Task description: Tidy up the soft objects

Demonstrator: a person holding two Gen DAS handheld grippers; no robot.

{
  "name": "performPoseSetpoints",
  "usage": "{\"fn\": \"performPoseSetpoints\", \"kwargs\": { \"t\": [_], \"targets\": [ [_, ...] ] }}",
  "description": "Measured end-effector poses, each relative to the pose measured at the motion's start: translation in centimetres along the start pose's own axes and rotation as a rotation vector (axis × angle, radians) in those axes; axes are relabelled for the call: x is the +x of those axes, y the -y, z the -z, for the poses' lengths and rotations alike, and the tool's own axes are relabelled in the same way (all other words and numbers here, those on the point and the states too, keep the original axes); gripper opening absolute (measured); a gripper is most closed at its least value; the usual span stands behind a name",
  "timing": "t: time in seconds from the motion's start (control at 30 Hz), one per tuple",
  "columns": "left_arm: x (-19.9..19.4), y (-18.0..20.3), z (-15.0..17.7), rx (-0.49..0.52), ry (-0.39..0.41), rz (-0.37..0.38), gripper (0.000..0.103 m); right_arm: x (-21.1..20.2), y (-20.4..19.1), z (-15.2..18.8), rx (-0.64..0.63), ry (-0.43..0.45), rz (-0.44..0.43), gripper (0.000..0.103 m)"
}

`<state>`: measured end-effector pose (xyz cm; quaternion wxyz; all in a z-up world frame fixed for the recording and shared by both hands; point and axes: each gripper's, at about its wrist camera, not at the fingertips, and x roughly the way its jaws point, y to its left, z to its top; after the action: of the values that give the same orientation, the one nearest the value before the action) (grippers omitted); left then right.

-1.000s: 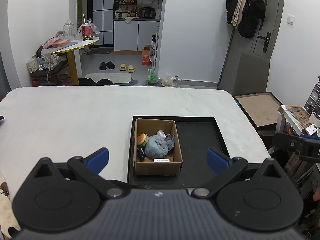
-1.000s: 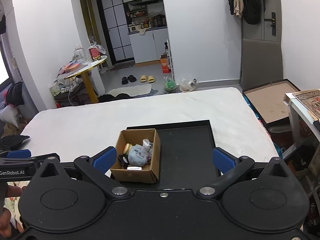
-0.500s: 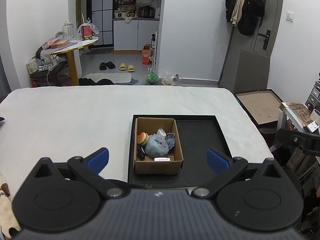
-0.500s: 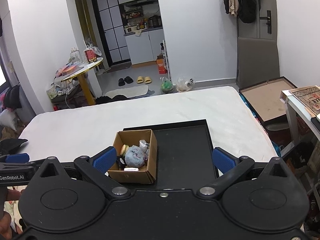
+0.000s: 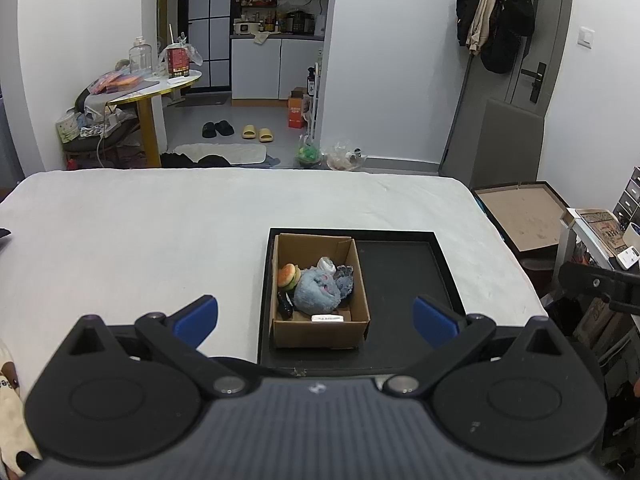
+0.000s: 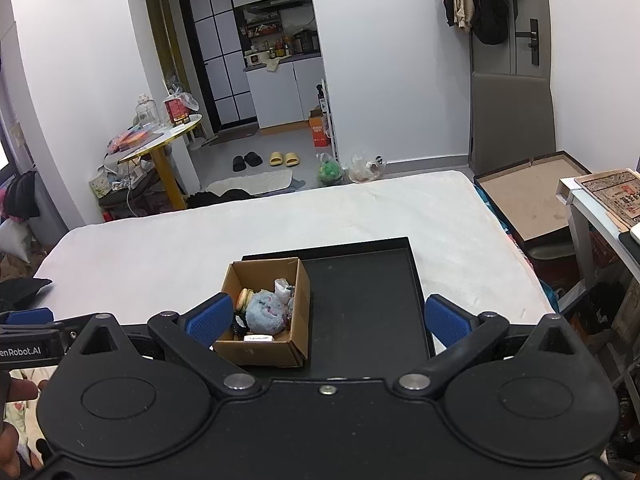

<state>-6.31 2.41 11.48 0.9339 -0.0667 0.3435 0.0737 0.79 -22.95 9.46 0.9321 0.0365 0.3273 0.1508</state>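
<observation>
Inside the open brown cardboard box (image 5: 320, 322) on the shallow black rectangular tray (image 5: 404, 276): fluffy blue plush toy (image 5: 317, 296), small burger-shaped toy (image 5: 289, 275), perhaps crumpled plastic; left gripper (image 5: 316, 316) and right gripper (image 6: 327, 318) both spread wide, empty, barely shifted since earlier.

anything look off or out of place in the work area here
Nothing is spilled or damaged. The cardboard box sits crammed into the left end of the black tray, whose right half is bare. The soft toys, including the blue plush, are heaped loosely inside the box.
</observation>
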Motion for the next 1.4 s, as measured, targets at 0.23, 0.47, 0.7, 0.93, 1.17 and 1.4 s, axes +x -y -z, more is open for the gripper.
{"fn": "performPoseSetpoints", "kwargs": {
  "t": [0.23, 0.47, 0.7, 0.93, 1.17, 1.4],
  "targets": [
    [0.00, 0.00, 0.00, -0.002, -0.001, 0.002, 0.103, 0.01, 0.01, 0.02, -0.001, -0.001, 0.000, 0.103],
    [0.01, 0.01, 0.01, 0.000, 0.000, 0.000, 0.103, -0.07, 0.09, 0.03, -0.009, -0.003, -0.003, 0.103],
    [0.02, 0.00, 0.01, 0.000, -0.001, 0.002, 0.103, -0.06, 0.05, 0.02, -0.012, -0.005, -0.001, 0.103],
    [0.04, -0.03, 0.04, -0.002, -0.002, 0.001, 0.103, 0.08, 0.10, 0.02, -0.014, -0.008, -0.002, 0.103],
    [0.13, -0.07, 0.27, -0.001, -0.003, 0.000, 0.103, 0.10, 0.30, 0.05, -0.017, -0.010, -0.008, 0.103],
    [0.15, -0.10, 0.50, 0.000, 0.002, -0.002, 0.103, 0.38, 0.39, 0.09, -0.018, -0.016, -0.010, 0.103]
  ]
}}
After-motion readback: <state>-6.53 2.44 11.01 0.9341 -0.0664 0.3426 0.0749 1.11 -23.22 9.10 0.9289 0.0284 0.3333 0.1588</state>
